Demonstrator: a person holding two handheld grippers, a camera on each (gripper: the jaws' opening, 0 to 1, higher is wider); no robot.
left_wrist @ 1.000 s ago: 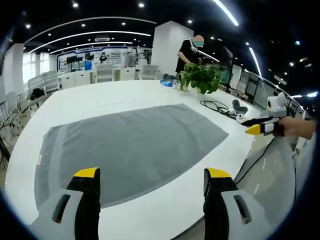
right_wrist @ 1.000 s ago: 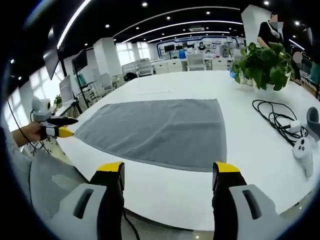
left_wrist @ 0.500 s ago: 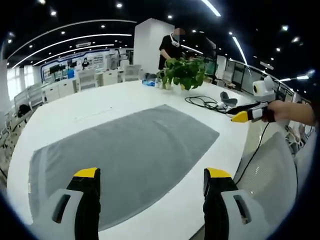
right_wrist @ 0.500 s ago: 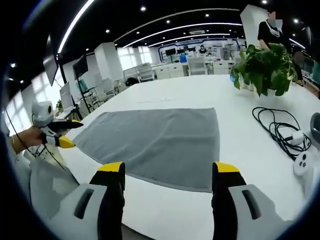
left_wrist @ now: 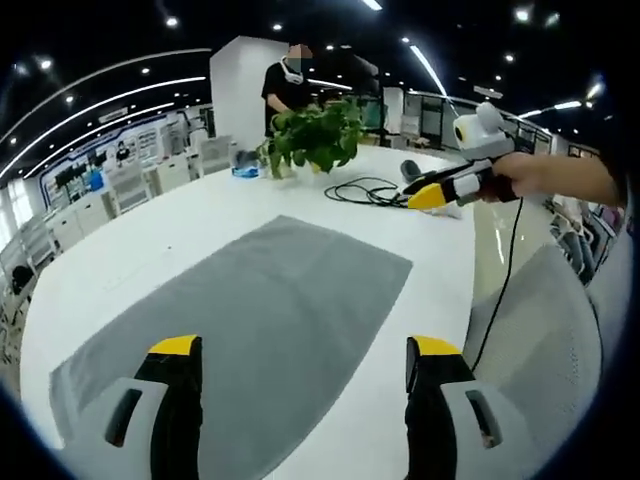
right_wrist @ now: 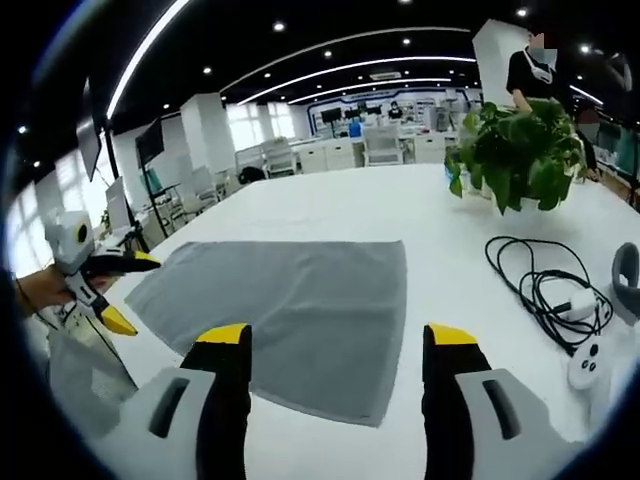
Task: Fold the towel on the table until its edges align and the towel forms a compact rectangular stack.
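Since the earlier frames, both hand-held grippers have been brought closer over the surface (right_wrist: 330, 205), where the grey towel (right_wrist: 290, 310) is spread flat near the front edge, unfolded. The approach is judged to be in hand; corners must next be gripped. The left hand-held gripper (left_wrist: 297, 352) and right hand-held gripper (right_wrist: 336, 337) are both held spread, nothing between them. A potted plant (right_wrist: 520, 150) is stood toward the far edge, with a black cable (right_wrist: 535, 285) and a white controller (right_wrist: 587, 363) beside the towel, clear of it.
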